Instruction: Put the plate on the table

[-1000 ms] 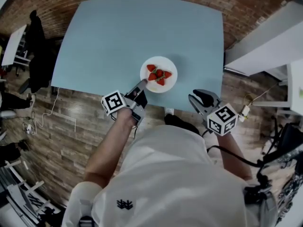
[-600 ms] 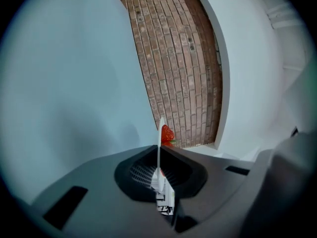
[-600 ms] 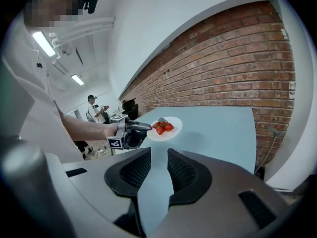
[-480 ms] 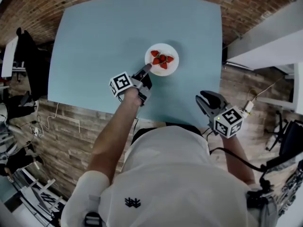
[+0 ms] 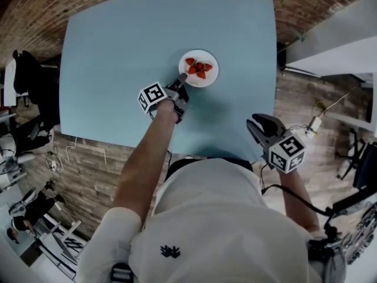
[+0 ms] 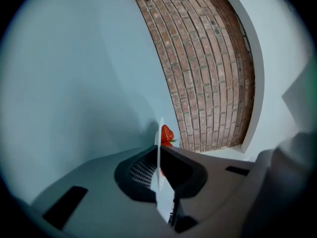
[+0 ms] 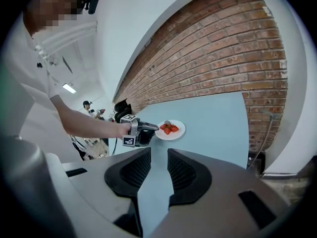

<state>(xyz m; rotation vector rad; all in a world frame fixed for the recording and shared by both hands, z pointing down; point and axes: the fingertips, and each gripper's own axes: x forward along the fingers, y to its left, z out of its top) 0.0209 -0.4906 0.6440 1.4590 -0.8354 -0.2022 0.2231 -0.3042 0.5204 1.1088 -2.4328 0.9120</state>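
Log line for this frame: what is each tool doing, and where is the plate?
left tool: shut on plate rim | plate: carries strawberries, over blue table | right tool: open, empty

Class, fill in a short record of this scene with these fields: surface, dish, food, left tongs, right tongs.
surface: light blue rectangular table
dish: round white plate, level, over the table's far half
food: red strawberries heaped on the plate
left tongs: shut on the plate's near rim
right tongs: open, empty, by the table's near edge
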